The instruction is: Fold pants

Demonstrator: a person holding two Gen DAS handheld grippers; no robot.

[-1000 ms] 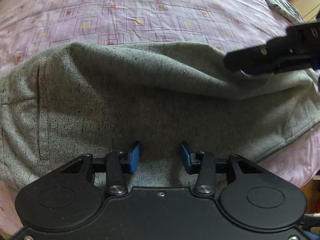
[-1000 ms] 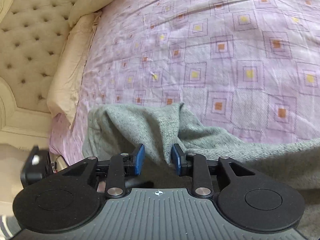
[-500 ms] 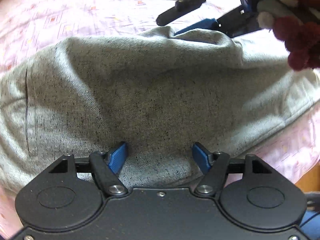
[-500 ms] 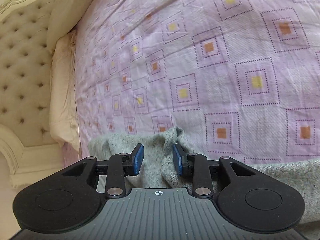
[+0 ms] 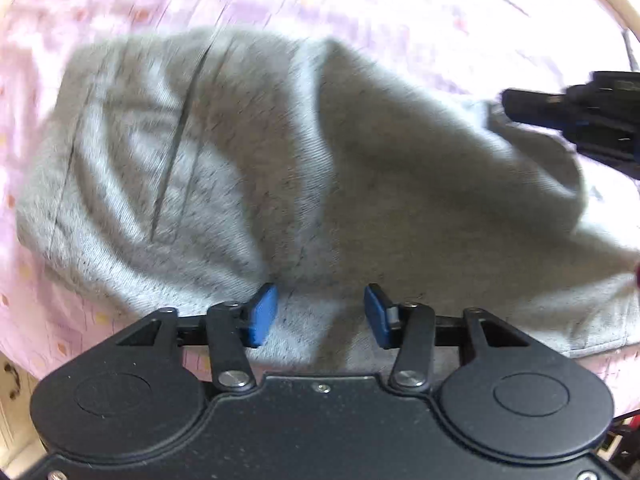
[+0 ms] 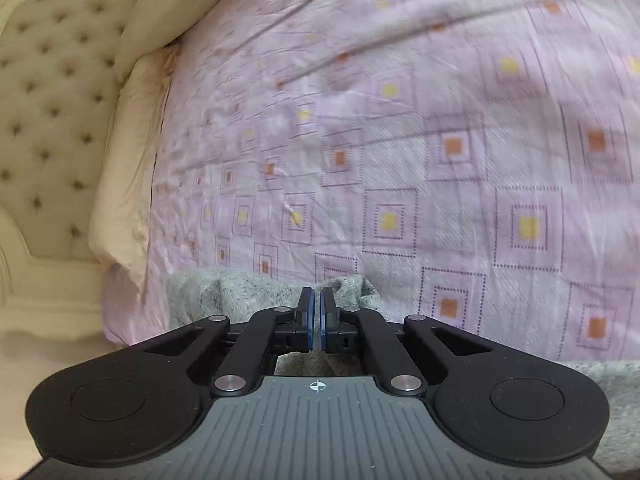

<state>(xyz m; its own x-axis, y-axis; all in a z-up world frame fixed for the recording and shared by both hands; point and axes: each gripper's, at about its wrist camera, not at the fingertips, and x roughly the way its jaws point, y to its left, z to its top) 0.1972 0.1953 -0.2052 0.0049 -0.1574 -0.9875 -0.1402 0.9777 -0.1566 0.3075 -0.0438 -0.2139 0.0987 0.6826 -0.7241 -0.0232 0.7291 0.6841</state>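
Grey speckled pants [image 5: 280, 168] lie bunched on the pink patterned bedsheet [image 5: 120, 0]. My left gripper [image 5: 320, 316] is open, its blue pads apart over the near edge of the pants, with cloth between them. My right gripper [image 6: 316, 312] is shut with its pads pressed together at an edge of the pants [image 6: 248, 292]; whether cloth is pinched between them is hard to see. It also shows in the left wrist view [image 5: 560, 116] at the right, at a raised fold of the pants. That view is blurred.
A cream tufted headboard [image 6: 44, 100] and cream pillows [image 6: 128, 152] stand to the left in the right wrist view. The pink sheet [image 6: 440, 120] stretches away beyond the pants. The bed's edge drops off at the lower left [image 6: 60, 344].
My right gripper has closed its pads at the pants' edge. My left gripper, which widened half a second ago, has narrowed a little but stays open. The pants have shifted and bunched, a fold raised at right.
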